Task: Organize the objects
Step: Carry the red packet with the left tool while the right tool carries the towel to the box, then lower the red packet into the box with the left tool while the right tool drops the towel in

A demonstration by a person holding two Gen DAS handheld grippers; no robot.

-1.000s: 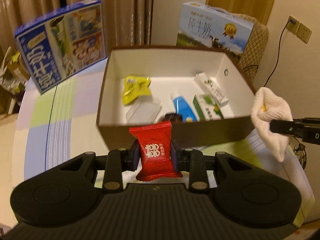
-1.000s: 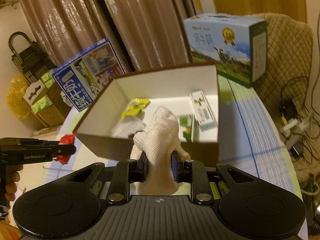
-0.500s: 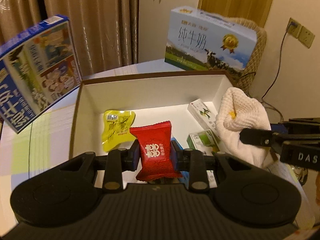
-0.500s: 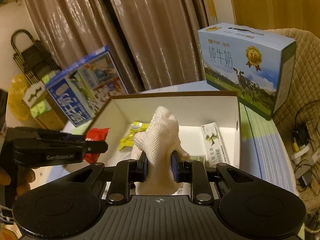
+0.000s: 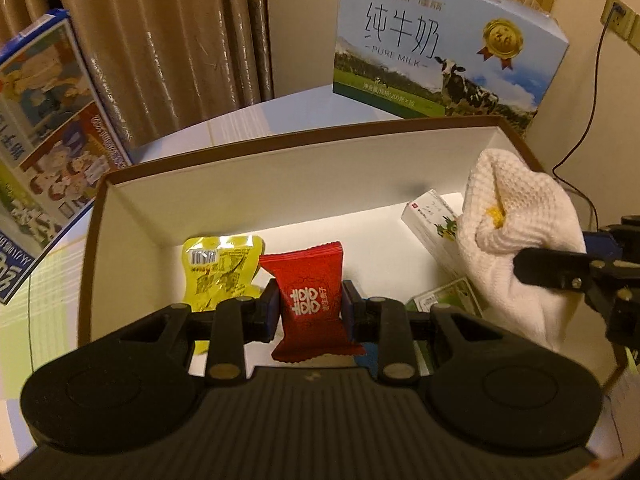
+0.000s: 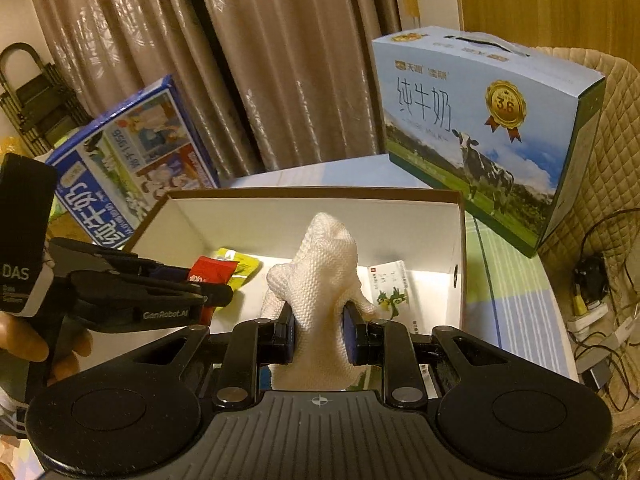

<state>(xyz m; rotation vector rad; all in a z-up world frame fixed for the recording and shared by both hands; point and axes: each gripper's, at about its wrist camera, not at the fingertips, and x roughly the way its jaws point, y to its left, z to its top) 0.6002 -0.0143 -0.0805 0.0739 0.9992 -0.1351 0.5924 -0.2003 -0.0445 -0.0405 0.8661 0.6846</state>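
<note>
My left gripper [image 5: 310, 306] is shut on a red candy packet [image 5: 310, 300] and holds it above the near part of the open brown box [image 5: 280, 142]. My right gripper [image 6: 319, 330] is shut on a bunched white cloth [image 6: 322, 276], held over the right side of the same box [image 6: 312, 191]. Seen from the right wrist, the left gripper [image 6: 218, 294] comes in from the left with the red packet [image 6: 208, 272]. Seen from the left wrist, the cloth [image 5: 516, 232] hangs at the right. On the box floor lie a yellow packet [image 5: 218, 268] and a white carton [image 5: 434, 220].
A pure-milk carton [image 5: 440, 40] stands behind the box at the right, and a blue milk carton [image 5: 44, 128] leans at the left. Curtains [image 6: 240, 60] hang behind the table. Cables and a power strip [image 6: 592, 308] lie off the table's right edge. A hand [image 6: 28, 344] grips the left tool.
Both grippers have moved forward from outside the box's near wall to over its inside, each keeping its hold. The box and cartons look larger and closer.
</note>
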